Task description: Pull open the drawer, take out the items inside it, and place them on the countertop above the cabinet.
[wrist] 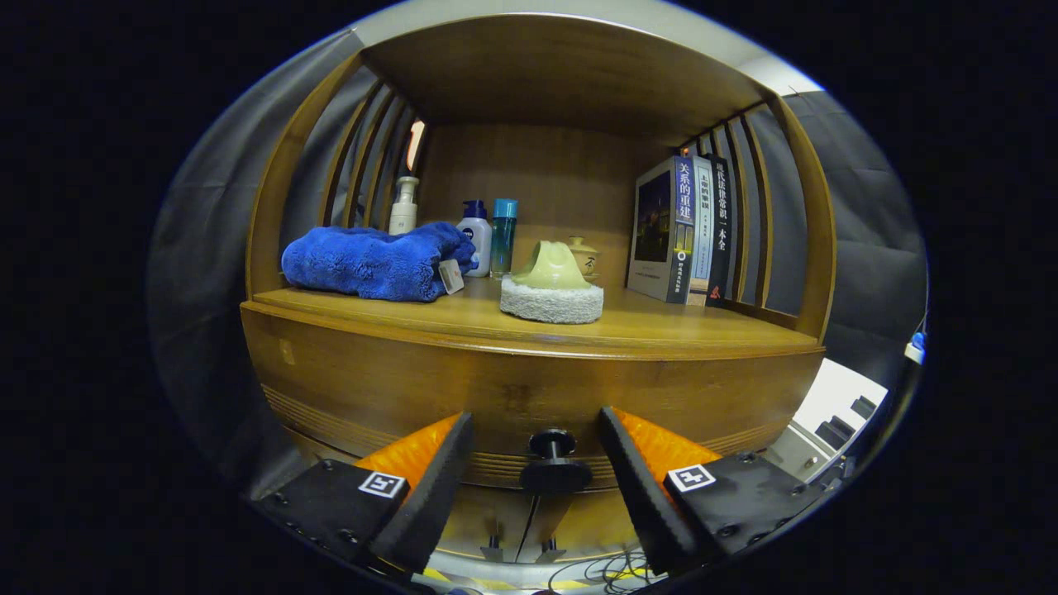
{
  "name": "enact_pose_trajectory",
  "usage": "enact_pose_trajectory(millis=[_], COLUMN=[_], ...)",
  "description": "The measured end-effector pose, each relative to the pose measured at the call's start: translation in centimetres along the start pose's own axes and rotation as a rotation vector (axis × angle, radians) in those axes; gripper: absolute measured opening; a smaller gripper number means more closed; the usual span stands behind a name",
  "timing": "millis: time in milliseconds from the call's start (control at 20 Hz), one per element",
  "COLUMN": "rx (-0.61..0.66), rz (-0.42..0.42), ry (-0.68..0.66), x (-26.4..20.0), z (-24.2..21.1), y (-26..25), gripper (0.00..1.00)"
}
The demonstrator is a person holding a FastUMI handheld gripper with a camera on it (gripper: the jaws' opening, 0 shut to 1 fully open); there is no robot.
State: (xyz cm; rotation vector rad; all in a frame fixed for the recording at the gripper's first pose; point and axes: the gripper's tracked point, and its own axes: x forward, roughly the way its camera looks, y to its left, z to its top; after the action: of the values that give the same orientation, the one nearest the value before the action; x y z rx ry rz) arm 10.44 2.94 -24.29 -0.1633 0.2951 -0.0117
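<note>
A wooden cabinet faces me, its drawer front (512, 388) shut flush under the countertop (661, 330). A black round knob (552, 461) sticks out of the drawer's lower middle. My gripper (536, 430) is open, its two orange-and-black fingers (430, 471) spread wide on either side of the knob, which sits between them without touching either pad. The drawer's inside is hidden.
On the countertop lie a folded blue towel (372, 263) at the left, a pale scrubbing pad with a handle (552, 285) in the middle, bottles (488, 235) behind, and upright books (682, 231) at the right. Slatted wooden sides close the shelf. Cables (603, 570) lie on the floor below.
</note>
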Motion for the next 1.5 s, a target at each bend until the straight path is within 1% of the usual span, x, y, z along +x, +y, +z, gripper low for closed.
enact_pose_trajectory(millis=[100,200,400,550,700,850,1100,1300,1500], rx=[0.043,0.064,0.047,0.030,0.026,0.016,0.036,0.017,0.034], rz=[0.031,0.046,0.058,0.091,0.147,0.159,0.191,0.195,0.197], ry=[0.003,-0.024,-0.102,-0.148,-0.182,-0.217,-0.239,-0.225,-0.235], x=[-0.7,-2.1,-5.4,-8.3,-11.2,-13.4,-16.4,-18.0,-19.2], z=[0.7,2.8,7.1,9.8,12.0,13.9,15.8,15.7,16.1], y=[0.6,0.7,0.7,1.3,2.3,2.0,1.4,0.4,-0.4], gripper=[1.00,0.99,0.98,0.98,0.98,0.98,0.98,0.98,0.98])
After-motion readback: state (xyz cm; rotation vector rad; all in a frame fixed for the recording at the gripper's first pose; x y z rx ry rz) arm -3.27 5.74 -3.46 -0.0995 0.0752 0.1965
